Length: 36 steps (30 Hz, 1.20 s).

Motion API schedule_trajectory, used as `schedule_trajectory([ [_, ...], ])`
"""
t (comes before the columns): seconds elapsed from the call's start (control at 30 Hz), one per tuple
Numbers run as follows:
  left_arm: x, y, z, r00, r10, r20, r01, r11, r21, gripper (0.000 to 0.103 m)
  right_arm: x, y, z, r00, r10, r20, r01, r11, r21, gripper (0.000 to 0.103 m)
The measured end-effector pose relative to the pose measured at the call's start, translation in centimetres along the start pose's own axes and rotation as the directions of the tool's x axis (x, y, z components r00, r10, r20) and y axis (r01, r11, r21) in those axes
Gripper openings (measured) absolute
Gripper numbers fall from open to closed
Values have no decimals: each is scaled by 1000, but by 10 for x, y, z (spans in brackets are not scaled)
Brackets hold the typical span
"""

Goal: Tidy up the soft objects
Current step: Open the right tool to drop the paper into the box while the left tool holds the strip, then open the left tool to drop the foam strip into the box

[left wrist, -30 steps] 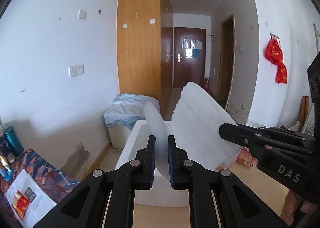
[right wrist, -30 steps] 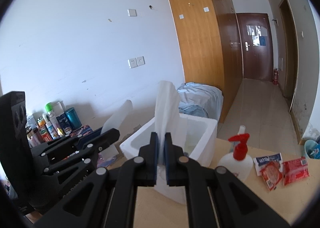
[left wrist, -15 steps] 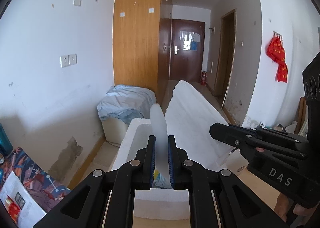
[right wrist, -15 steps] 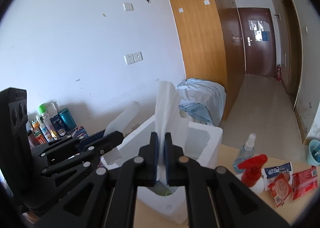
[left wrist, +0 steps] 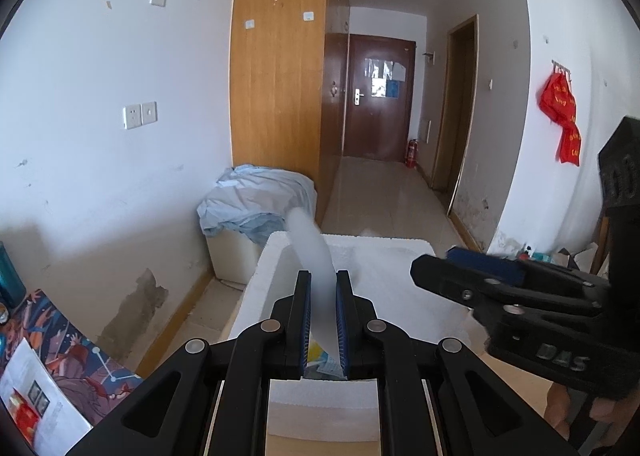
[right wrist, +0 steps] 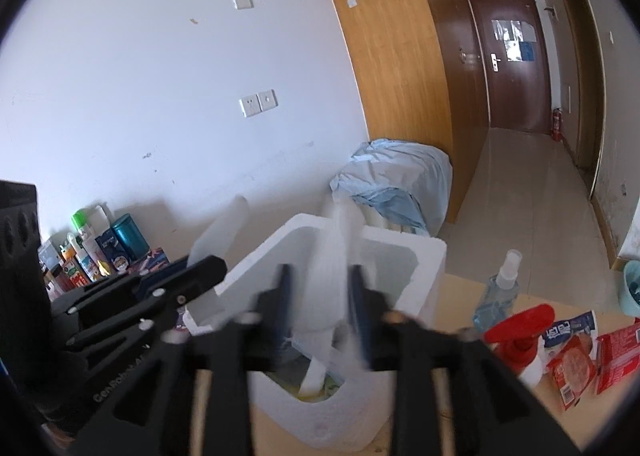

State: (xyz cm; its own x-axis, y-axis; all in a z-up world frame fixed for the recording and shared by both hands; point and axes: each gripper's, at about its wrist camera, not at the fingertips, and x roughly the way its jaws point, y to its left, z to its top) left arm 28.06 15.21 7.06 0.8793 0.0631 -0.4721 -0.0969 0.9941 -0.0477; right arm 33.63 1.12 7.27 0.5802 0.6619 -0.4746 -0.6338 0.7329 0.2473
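The left tool (left wrist: 323,320) is pinching an edge of a white soft sheet (left wrist: 314,256) between its blue pads, holding it above the open white foam box (left wrist: 276,252). The right tool (right wrist: 320,310) is hanging over the same box (right wrist: 430,256) with its fingers spread apart, and the blurred sheet (right wrist: 334,256) is draping loose between them down into the box. The box is sitting on the wooden surface (right wrist: 456,292), beside a clear spray bottle (right wrist: 498,294), a red-capped bottle (right wrist: 520,330) and red snack packets (right wrist: 576,360).
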Motion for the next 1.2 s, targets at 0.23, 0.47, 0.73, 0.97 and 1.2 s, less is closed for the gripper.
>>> schedule_trajectory([
  [0.23,3,-3,-1,1000,-2,-8,2,1000,14,12,-12,-2,7,999,-6,45,5,1000,9,53],
  [0.47,13,-5,-1,1000,-9,-24,10,1000,28,12,-15,-3,9,999,-9,54,9,1000,7,53],
  [0.73,23,-7,-1,999,-10,-38,11,999,37,14,-17,-3,8,998,-19,57,19,1000,1,53],
  [0.97,18,-11,-1,999,45,8,-45,997,70,46,-22,-6,9,997,-24,70,23,1000,12,53],
  [1.2,5,-6,0,993,85,76,-89,995,47,86,-26,-9,8,996,-28,80,27,1000,14,53],
])
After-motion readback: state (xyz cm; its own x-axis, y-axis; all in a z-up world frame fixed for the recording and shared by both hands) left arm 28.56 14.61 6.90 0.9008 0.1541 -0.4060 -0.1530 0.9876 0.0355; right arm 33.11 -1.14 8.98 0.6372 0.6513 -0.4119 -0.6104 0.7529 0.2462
